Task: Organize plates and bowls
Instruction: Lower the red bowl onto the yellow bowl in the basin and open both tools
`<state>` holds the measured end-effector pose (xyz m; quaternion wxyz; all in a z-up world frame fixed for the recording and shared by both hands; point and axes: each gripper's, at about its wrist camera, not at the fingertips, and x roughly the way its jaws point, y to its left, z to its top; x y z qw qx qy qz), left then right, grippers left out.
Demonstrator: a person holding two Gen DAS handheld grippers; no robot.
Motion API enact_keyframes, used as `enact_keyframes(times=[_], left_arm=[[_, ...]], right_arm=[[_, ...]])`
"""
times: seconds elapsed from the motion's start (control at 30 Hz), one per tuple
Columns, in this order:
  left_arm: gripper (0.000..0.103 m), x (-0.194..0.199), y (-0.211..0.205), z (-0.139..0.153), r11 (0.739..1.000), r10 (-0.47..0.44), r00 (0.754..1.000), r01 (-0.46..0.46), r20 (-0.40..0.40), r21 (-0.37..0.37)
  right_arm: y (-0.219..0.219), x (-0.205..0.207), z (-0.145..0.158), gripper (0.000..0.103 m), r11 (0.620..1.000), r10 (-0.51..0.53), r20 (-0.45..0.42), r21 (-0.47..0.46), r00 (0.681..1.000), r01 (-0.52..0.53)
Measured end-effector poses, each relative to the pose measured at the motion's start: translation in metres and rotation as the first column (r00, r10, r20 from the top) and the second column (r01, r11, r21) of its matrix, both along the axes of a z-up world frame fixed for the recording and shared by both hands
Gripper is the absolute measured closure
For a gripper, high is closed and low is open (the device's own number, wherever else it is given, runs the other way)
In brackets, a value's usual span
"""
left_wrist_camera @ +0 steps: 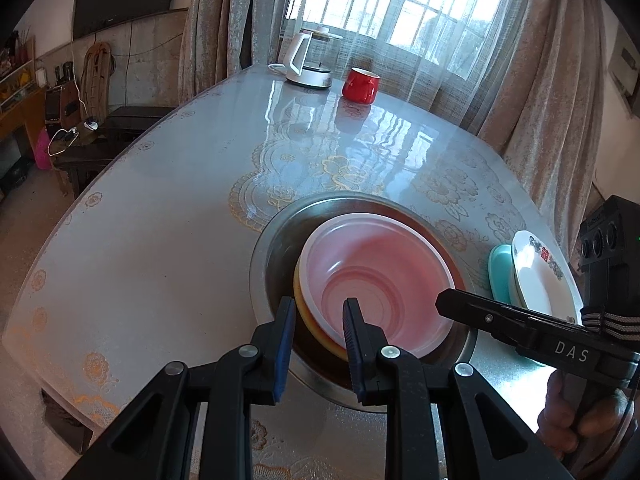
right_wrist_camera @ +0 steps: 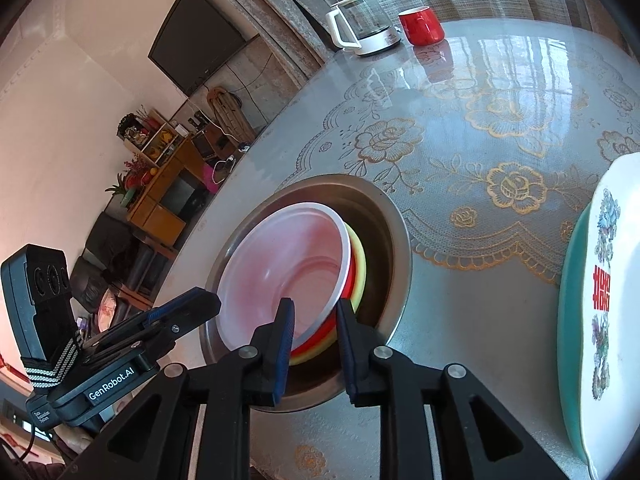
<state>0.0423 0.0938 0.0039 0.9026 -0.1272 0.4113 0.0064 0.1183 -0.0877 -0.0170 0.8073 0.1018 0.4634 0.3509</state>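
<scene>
Nested stack of bowls (left_wrist_camera: pixel 376 280) sits inside steel basin (left_wrist_camera: pixel 276 248), translucent pink bowl on top.
Left gripper (left_wrist_camera: pixel 320 328) straddles stack rim, pads pinching it; likely steadying.
Right gripper (right_wrist_camera: pixel 314 332) straddles opposite rim; jaws slack, not clamped.
2 plates (right_wrist_camera: pixel 600 320) just right of basin, still unsorted.

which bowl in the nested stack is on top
The translucent pink bowl, nested inside the red and yellow ones, all in the steel basin.
</scene>
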Motion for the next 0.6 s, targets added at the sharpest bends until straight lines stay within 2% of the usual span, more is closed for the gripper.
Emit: enact_keyframes(times=[0.33,0.4,0.5,0.6], left_arm=[[0.078,0.002,-0.002,-0.002,0.999,-0.013,1.0,0.012,0.013,0.042],[0.076,0.001,-0.002,-0.001,0.999,-0.011,1.0,0.01,0.023,0.053],[0.074,0.001,0.002,-0.001,0.999,-0.008,1.0,0.007,0.024,0.05],[0.074,0.002,0.005,-0.002,0.999,-0.008,1.0,0.007,0.025,0.049]], right_arm=[[0.008,-0.004,0.002,0.082,0.998,0.001,0.062,-0.061,0.998,0.003],[0.006,-0.003,0.002,0.082,0.999,-0.004,0.06,-0.053,0.998,0.007],[0.001,-0.001,0.003,0.075,1.0,-0.016,0.052,-0.021,0.999,0.017],[-0.003,-0.001,0.006,0.075,0.999,-0.044,0.062,-0.005,0.997,0.044]])
